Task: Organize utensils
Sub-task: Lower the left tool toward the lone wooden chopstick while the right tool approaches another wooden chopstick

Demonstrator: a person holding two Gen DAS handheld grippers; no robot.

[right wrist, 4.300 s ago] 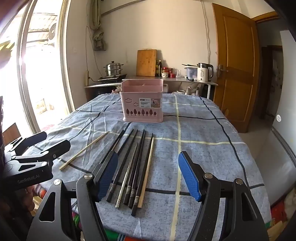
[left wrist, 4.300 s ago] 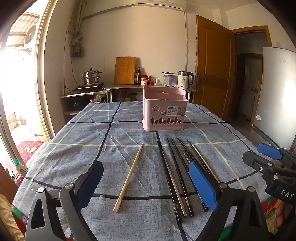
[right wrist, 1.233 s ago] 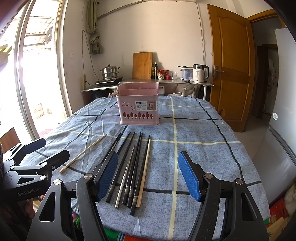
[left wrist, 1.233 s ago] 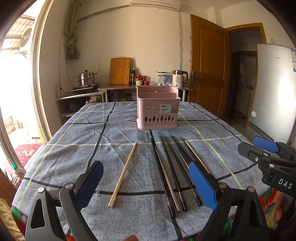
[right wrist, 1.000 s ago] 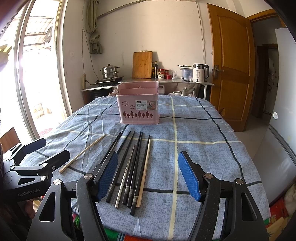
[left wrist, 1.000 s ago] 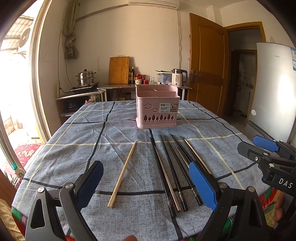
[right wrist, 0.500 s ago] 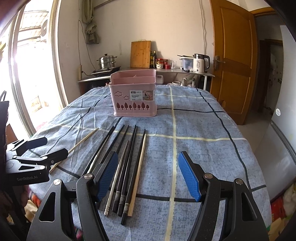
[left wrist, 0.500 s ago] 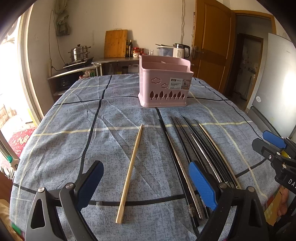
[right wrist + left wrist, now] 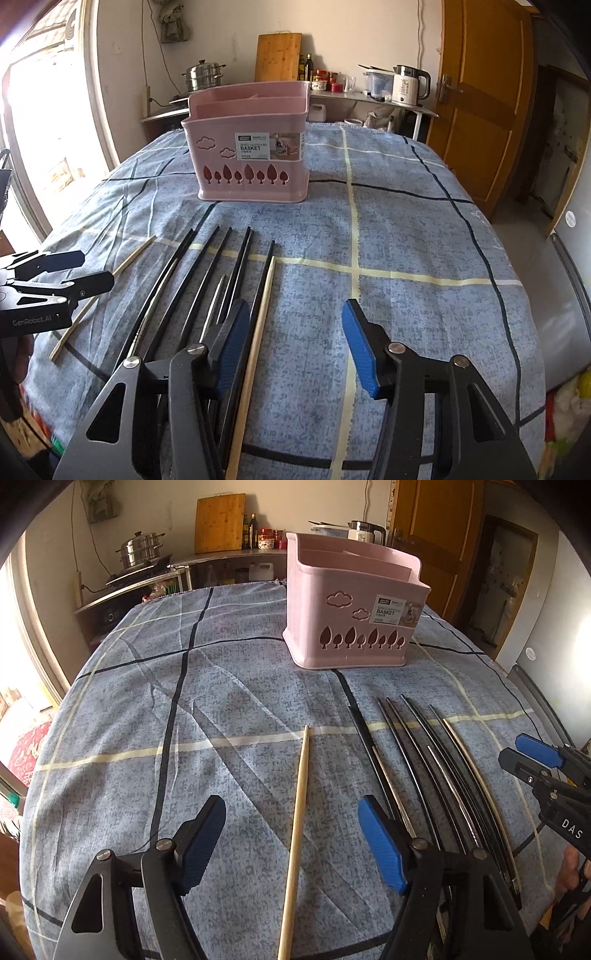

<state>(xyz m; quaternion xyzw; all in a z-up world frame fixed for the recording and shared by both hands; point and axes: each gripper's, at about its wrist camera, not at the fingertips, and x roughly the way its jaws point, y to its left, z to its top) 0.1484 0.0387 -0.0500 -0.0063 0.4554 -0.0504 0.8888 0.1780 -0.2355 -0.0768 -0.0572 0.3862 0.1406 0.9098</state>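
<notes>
Left gripper [image 9: 291, 843] low centre of left wrist view, jaws spread but closing, lone wooden chopstick [image 9: 297, 834] lying on the desk [image 9: 221, 686] between them, pads not touching it. Right gripper [image 9: 295, 345] low centre of right wrist view, jaws spread, closing; second wooden chopstick [image 9: 255, 343] just inside the left pad, untouched. Black chopsticks [image 9: 207, 280] bundled lower left. Pink basket [image 9: 253, 147] upright, upper centre, well apart from the chopsticks.
</notes>
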